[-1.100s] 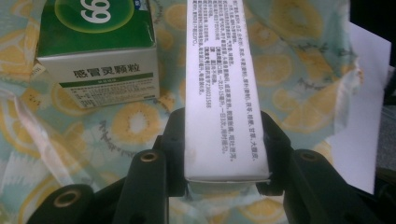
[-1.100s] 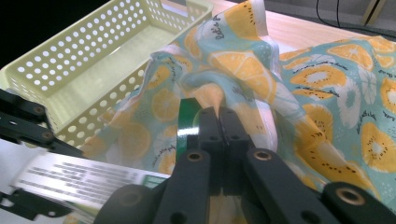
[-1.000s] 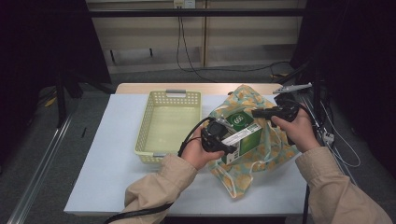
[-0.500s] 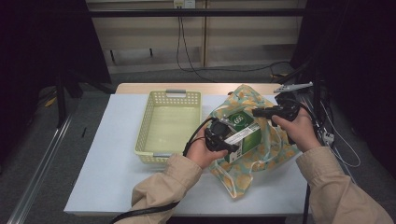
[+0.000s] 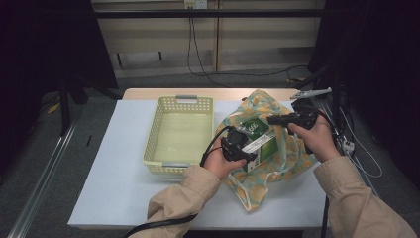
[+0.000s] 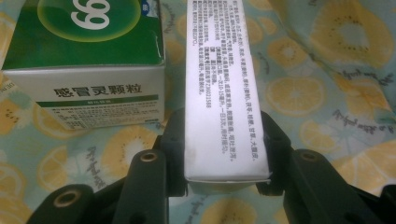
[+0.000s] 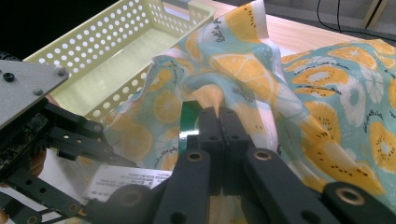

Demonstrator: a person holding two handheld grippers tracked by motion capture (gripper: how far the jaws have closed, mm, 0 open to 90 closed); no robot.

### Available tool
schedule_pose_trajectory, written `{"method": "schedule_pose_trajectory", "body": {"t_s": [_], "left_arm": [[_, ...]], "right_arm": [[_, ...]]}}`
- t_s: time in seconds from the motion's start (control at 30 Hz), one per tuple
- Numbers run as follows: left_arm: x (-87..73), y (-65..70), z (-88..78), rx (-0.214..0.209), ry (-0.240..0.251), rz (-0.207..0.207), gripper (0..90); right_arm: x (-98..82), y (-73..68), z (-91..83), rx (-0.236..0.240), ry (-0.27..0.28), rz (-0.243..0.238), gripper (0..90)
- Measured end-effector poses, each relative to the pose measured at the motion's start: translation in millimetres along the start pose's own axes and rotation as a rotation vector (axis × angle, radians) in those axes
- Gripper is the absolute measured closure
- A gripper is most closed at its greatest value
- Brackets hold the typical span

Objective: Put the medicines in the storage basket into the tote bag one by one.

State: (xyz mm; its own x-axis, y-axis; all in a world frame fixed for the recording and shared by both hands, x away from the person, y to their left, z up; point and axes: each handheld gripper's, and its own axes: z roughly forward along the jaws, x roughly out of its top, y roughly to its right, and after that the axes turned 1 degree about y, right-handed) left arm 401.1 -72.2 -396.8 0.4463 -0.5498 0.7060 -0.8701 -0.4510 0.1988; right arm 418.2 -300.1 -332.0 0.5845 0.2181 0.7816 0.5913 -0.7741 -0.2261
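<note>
High view of a white tabletop with a pale yellow perforated basket taken as the landmark. Just beside the basket, on the side nearer the person's right hand, lies a teal cloth bag printed with orange slices; its near edge touches or nearly touches the basket wall. A green and white medicine box sits at the mouth of the bag, beside the basket and nearer to it than most of the bag. The left gripper holds a box: in the left gripper view its jaws stand partly closed, pressed against the two long sides of a narrow white box face covered in small print, while the green box with a white label panel lies just to one side of it on the fruit-print cloth. Whether these are two boxes or two faces cannot be told. The right gripper is farther from the basket than the left one and reaches in over the bag; in the right gripper view its jaws are fully closed, pinching a fold of the cloth, with a green box edge directly beside them and the basket beyond.
</note>
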Motion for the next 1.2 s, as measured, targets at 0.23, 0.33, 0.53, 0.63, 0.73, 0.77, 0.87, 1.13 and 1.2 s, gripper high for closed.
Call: {"method": "schedule_pose_trajectory", "body": {"t_s": [0.23,0.33,0.53,0.63,0.73,0.77,0.87,1.13,1.2], "left_arm": [[4.6,-1.4,12.0,0.019,0.02,-0.02,63.0],[8.2,-0.4,19.9,0.028,0.03,-0.011,62.9],[16.4,4.8,34.3,0.039,0.062,0.024,62.5],[15.6,6.8,38.3,0.019,0.092,0.031,57.8],[12.7,8.1,36.1,0.006,0.083,0.031,36.7],[11.1,8.1,33.7,-0.002,0.078,0.029,33.7],[4.4,7.5,23.0,0.002,0.058,0.026,24.6],[-17.6,7.6,-10.0,-0.032,0.051,0.036,17.1],[-24.4,8.8,-13.3,-0.051,0.042,0.032,15.4]], "right_arm": [[0.2,-0.6,1.2,0.004,0.001,-0.001,90.0],[0.3,-1.2,1.9,0.01,0.0,-0.003,90.0],[0.2,-2.2,4.1,0.016,-0.002,-0.005,90.0],[-0.6,-1.8,4.8,0.017,-0.003,-0.005,90.0],[-2.0,-0.9,4.4,0.016,-0.001,-0.002,90.0],[-2.5,-0.6,4.3,0.016,-0.002,0.0,90.0],[-3.8,-0.1,3.5,0.016,-0.001,0.002,90.0],[-7.4,1.9,4.5,0.011,-0.008,0.008,90.0],[-7.9,1.8,5.8,0.011,-0.011,0.009,90.0]]}}
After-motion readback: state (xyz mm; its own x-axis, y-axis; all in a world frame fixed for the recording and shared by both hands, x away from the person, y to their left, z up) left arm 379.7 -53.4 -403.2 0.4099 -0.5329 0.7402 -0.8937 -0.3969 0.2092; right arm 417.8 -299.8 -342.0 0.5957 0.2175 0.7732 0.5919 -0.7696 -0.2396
